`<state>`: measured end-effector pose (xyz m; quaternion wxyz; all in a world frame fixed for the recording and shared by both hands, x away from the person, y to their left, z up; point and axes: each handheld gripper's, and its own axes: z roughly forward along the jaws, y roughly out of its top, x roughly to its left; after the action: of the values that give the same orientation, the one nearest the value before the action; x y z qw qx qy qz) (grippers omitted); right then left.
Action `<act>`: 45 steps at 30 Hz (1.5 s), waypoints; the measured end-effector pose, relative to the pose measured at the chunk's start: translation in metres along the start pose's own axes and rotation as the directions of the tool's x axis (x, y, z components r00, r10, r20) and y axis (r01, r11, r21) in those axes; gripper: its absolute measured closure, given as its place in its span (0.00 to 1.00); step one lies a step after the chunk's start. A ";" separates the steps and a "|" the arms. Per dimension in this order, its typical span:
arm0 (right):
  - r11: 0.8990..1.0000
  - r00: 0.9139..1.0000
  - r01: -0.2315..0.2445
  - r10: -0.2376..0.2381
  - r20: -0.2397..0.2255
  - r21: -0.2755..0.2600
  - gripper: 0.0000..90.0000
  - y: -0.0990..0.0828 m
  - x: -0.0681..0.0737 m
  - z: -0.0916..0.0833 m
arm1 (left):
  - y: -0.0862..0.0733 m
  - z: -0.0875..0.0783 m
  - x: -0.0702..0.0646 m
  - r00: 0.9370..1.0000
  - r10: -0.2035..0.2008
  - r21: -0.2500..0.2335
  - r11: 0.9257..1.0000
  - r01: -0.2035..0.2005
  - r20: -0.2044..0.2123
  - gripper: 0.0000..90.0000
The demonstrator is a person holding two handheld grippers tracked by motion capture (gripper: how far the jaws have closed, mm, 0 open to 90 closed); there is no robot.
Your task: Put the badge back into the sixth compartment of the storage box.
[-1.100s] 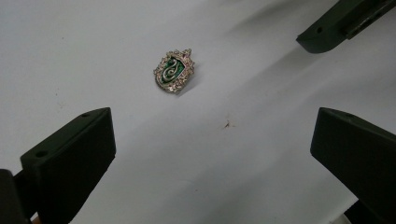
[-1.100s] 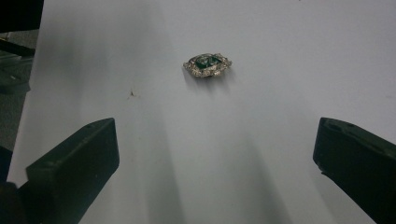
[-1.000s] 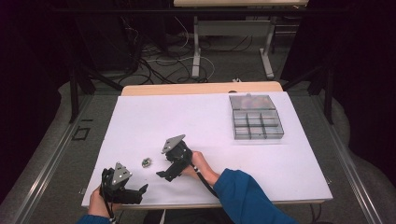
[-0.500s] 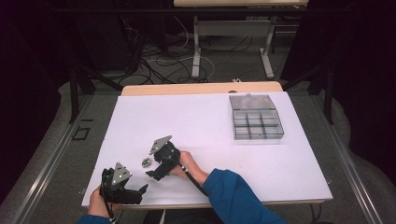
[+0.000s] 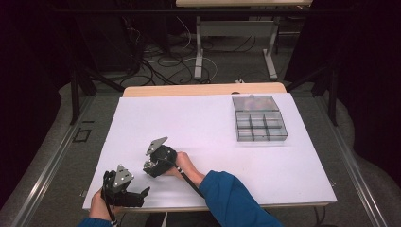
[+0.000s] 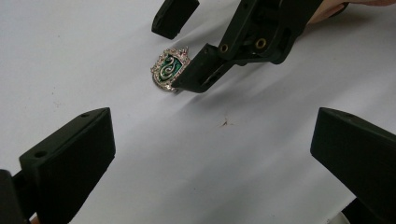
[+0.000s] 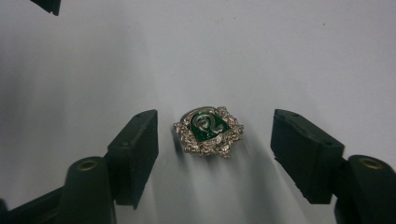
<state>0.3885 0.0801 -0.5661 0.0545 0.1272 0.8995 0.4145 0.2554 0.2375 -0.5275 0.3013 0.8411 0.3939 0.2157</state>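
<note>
A small silver and green crest badge (image 7: 208, 130) lies flat on the white table (image 5: 213, 127). My right gripper (image 7: 215, 144) straddles it, one jaw on each side with a gap to the badge on both; the jaws have just been closing and the pads do not press on it. In the left gripper view the badge (image 6: 169, 68) lies beside the right gripper's fingertips (image 6: 196, 77). In the high view the right gripper (image 5: 150, 166) is at the front left. My left gripper (image 5: 139, 194) rests open near the front edge, nothing between its jaws (image 6: 210, 154).
A clear compartment box (image 5: 258, 125) stands at the back right of the table. A small brown speck (image 6: 225, 123) marks the white surface near the badge. A person's blue sleeve (image 5: 231, 196) comes in from the bottom.
My right gripper has moved left and down onto the badge, its jaws now on either side of it and narrower than before. The left gripper has stayed in place.
</note>
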 end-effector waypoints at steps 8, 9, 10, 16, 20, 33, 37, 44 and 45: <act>1.000 1.000 0.000 0.000 0.011 0.001 0.49 0.000 -0.002 0.005 | 0.000 0.000 0.000 1.000 0.001 0.005 1.000 -0.001 0.005 0.00; 1.000 1.000 0.003 -0.003 0.011 0.001 0.51 0.000 -0.002 0.005 | 0.000 0.001 0.000 1.000 0.000 0.005 1.000 0.000 0.005 0.00; 1.000 1.000 -0.009 0.009 0.006 0.004 0.52 0.000 -0.001 0.004 | 0.000 0.001 0.000 1.000 0.000 0.005 1.000 0.000 0.005 0.00; 1.000 1.000 -0.007 0.007 -0.004 0.001 0.60 0.001 0.002 0.005 | 0.000 0.001 0.000 1.000 0.000 0.007 1.000 0.000 0.001 0.00; 1.000 1.000 0.001 -0.001 -0.004 -0.005 0.60 0.001 0.000 0.006 | 0.000 0.001 0.000 1.000 -0.001 0.009 1.000 0.001 0.004 0.00; 1.000 1.000 -0.023 0.023 -0.021 0.000 0.62 0.001 0.000 0.003 | 0.000 0.001 0.000 1.000 -0.001 0.011 1.000 0.001 0.005 0.00; 1.000 0.999 -0.027 0.027 -0.023 -0.001 0.62 0.001 -0.001 0.003 | 0.000 0.001 0.000 1.000 -0.003 0.008 1.000 0.002 0.008 0.00; 1.000 0.999 -0.029 0.029 -0.026 -0.002 0.62 0.001 0.000 0.002 | 0.000 0.001 0.000 1.000 -0.006 0.006 1.000 0.006 0.009 0.00; 1.000 0.999 -0.029 0.029 -0.026 -0.002 0.62 0.001 0.000 0.002 | 0.000 0.001 0.000 1.000 -0.006 0.006 1.000 0.006 0.009 0.00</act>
<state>0.3892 0.0822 -0.5672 0.0372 0.1347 0.8976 0.4180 0.2558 0.2372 -0.5283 0.3010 0.8418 0.3959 0.2098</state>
